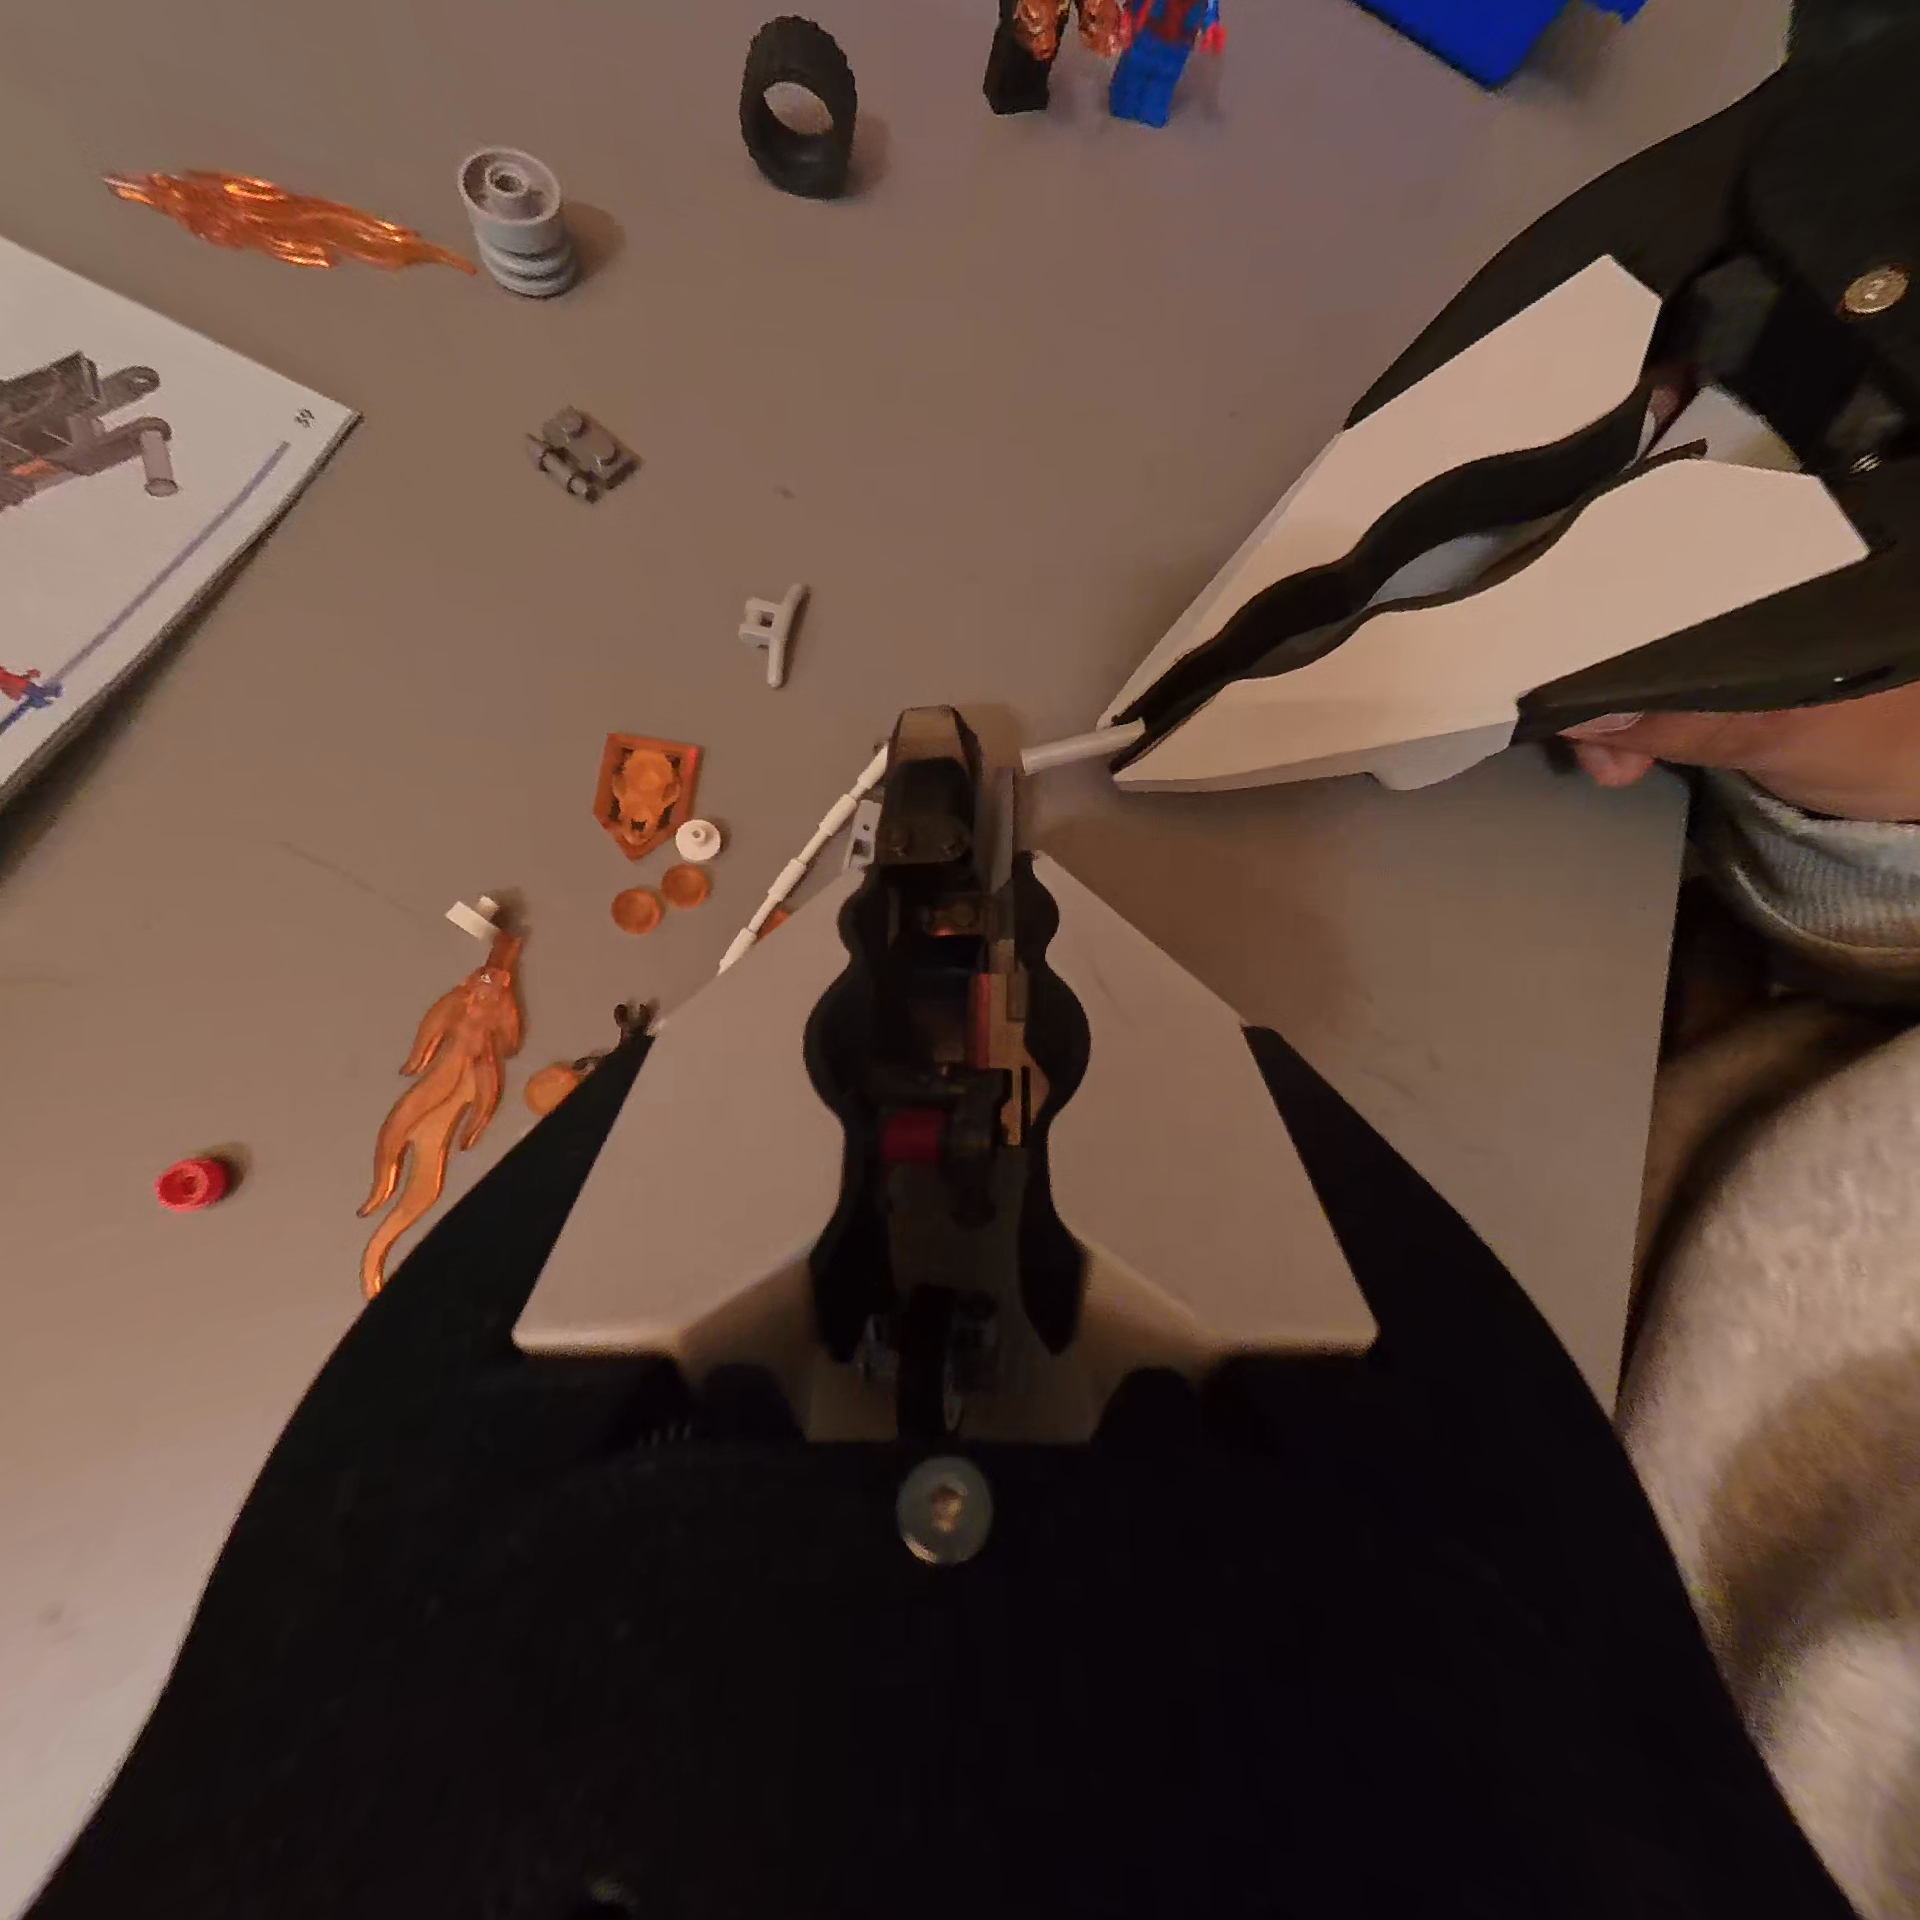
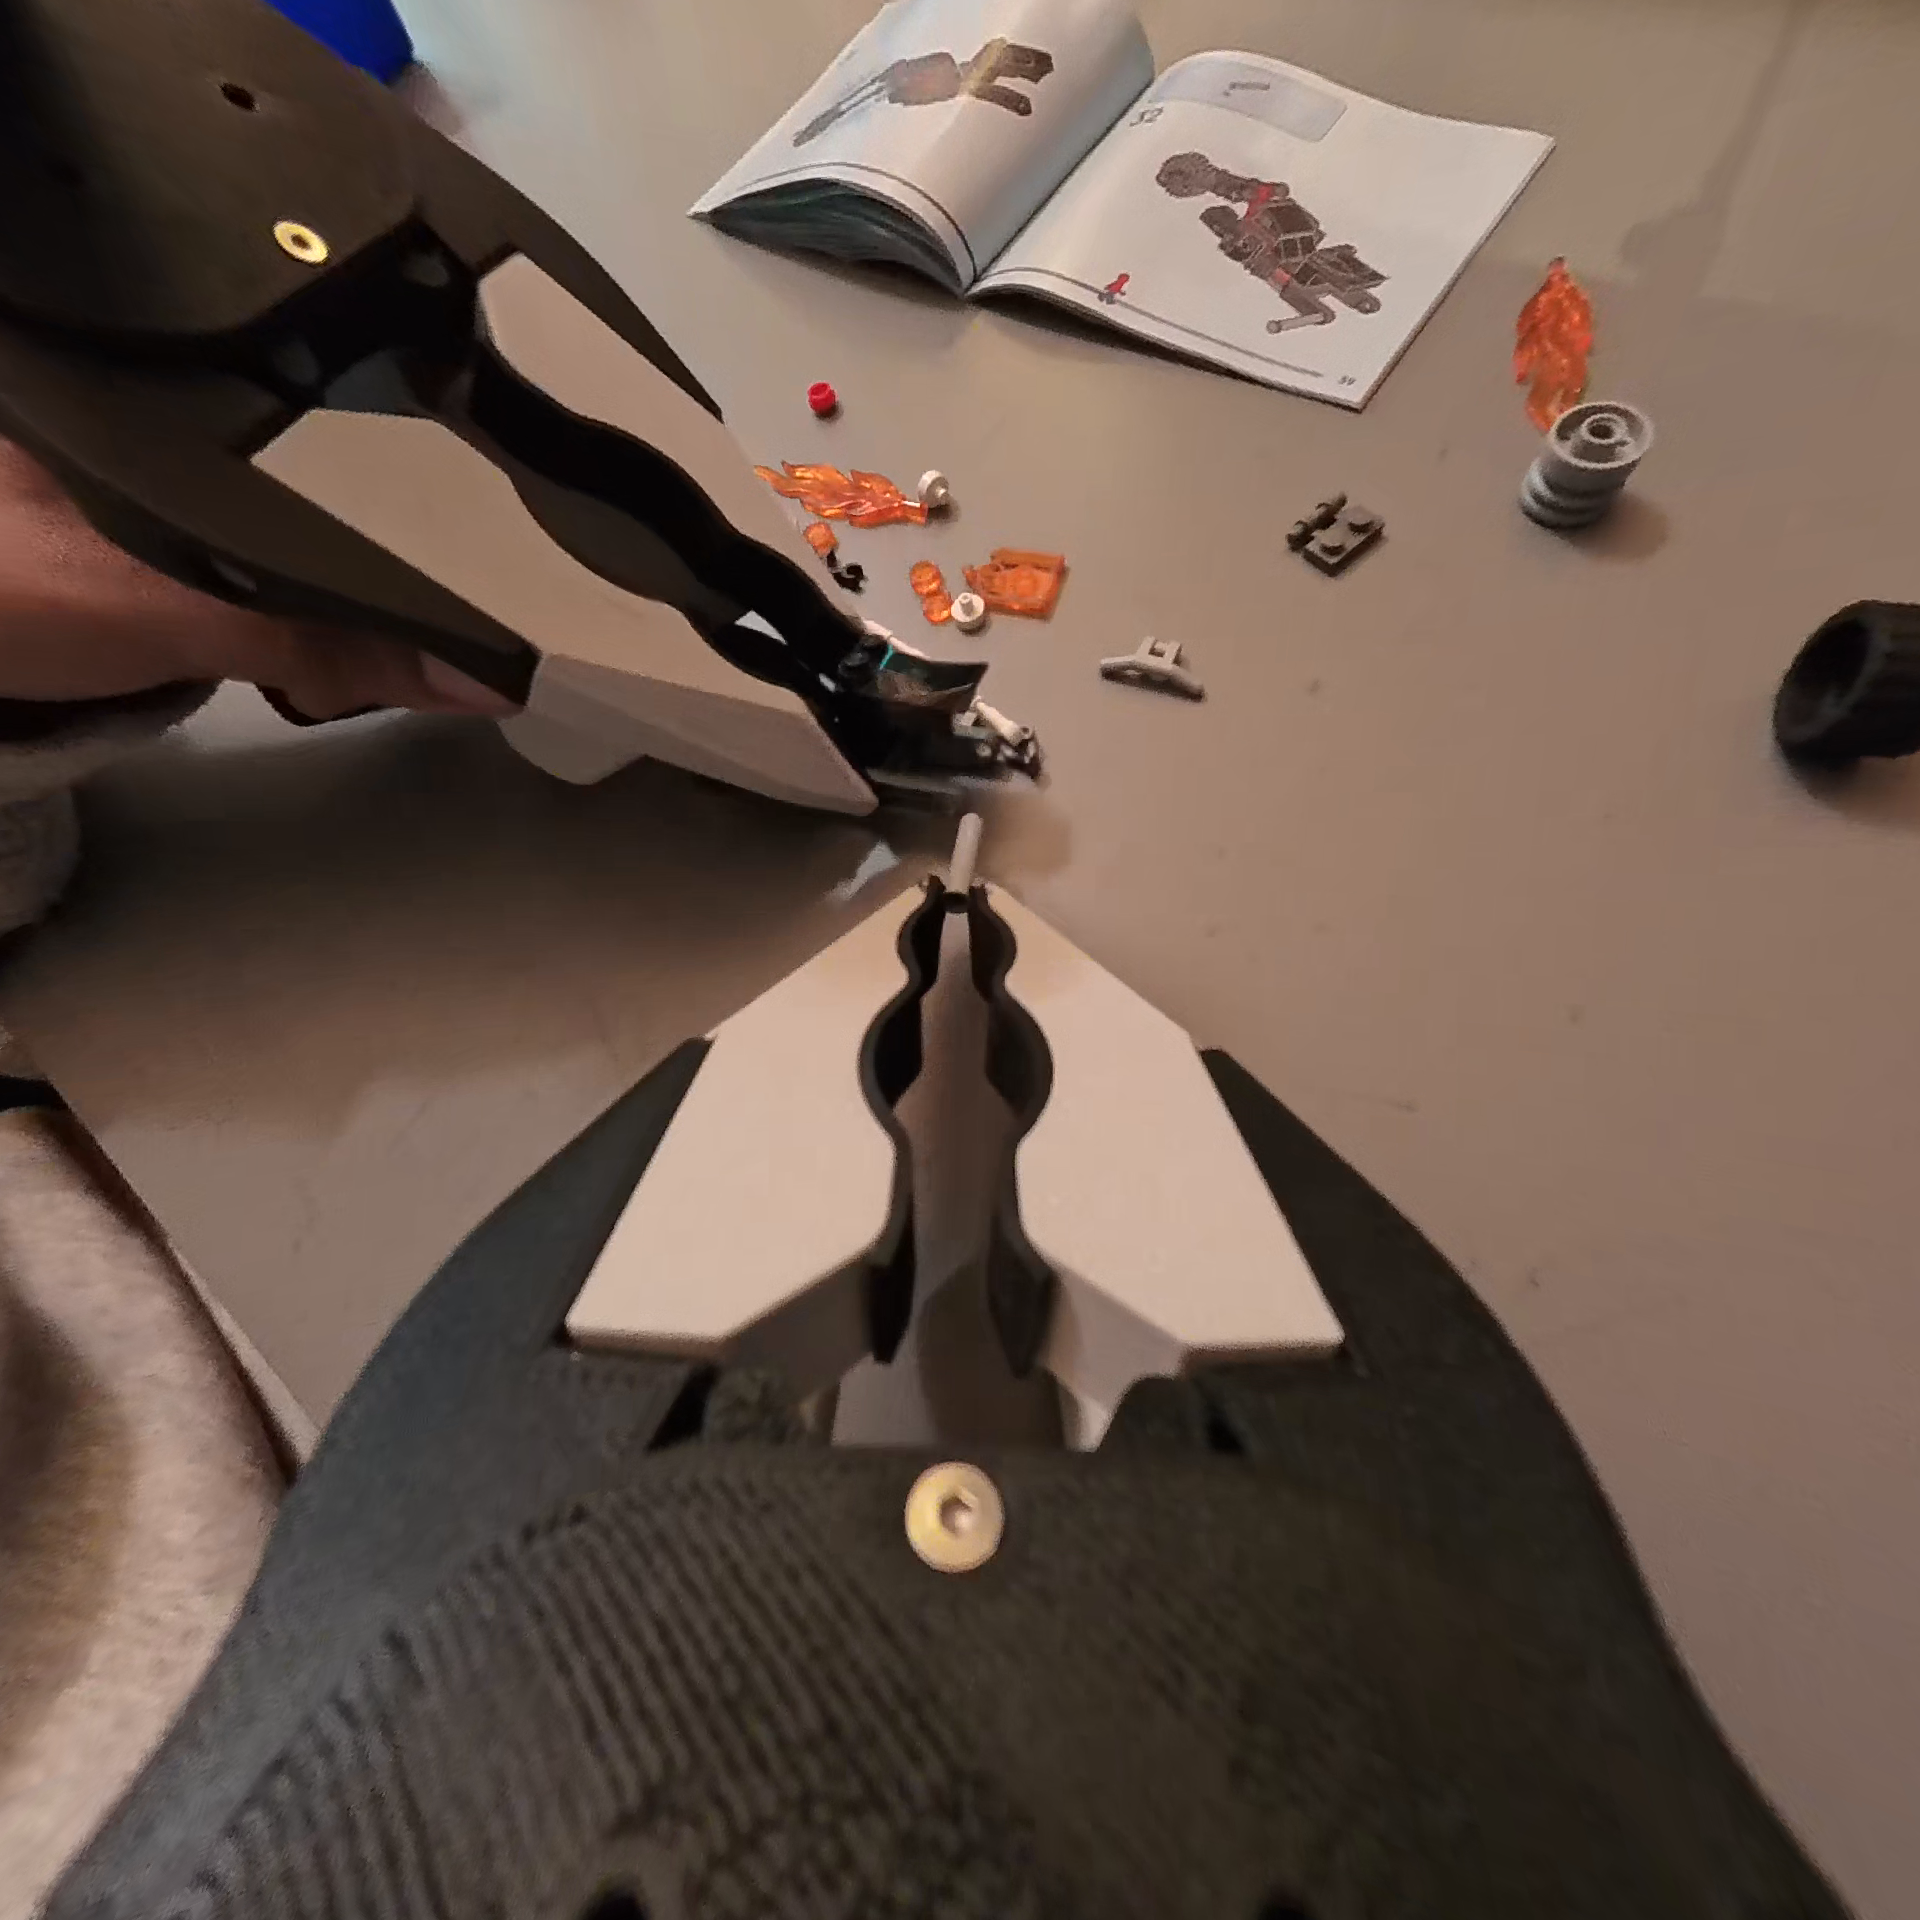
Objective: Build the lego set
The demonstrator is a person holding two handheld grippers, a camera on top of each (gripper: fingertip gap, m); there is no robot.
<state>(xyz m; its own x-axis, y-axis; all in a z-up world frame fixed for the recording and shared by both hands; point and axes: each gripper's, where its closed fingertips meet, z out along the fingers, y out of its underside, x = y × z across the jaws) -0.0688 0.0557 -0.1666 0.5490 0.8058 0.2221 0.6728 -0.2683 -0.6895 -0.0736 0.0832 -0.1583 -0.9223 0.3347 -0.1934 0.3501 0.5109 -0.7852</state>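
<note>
While the left wrist view looked down along its fingers, it showed these things:
Left hand-held gripper (image 1: 940, 914): closed around the dark lego model (image 1: 940, 997), which sat between its two fingers above the desk (image 1: 1039, 416).
White rod (image 1: 1075, 748): it was pinched at the tip of the right hand-held gripper (image 1: 1127, 743) and its free end reached the front of the model.
Loose parts on the desk: a black tyre (image 1: 798, 107), a grey wheel hub (image 1: 520, 221), orange flame pieces (image 1: 452, 1081), an orange shield (image 1: 644, 792), a small red round piece (image 1: 192, 1182) and a grey bracket (image 1: 774, 632).
Booklet (image 1: 135, 499): it lay at the left edge.

Right wrist view:
Right hand-held gripper (image 2: 954, 899): closed on the white rod (image 2: 964, 847), which pointed forward from the fingertips.
Left hand-held gripper (image 2: 883, 717): it came from the left and gripped the lego model (image 2: 925, 717), just beyond the rod's end.
Booklet (image 2: 1195, 208): it lay open at the far side of the desk (image 2: 1351, 935).
</note>
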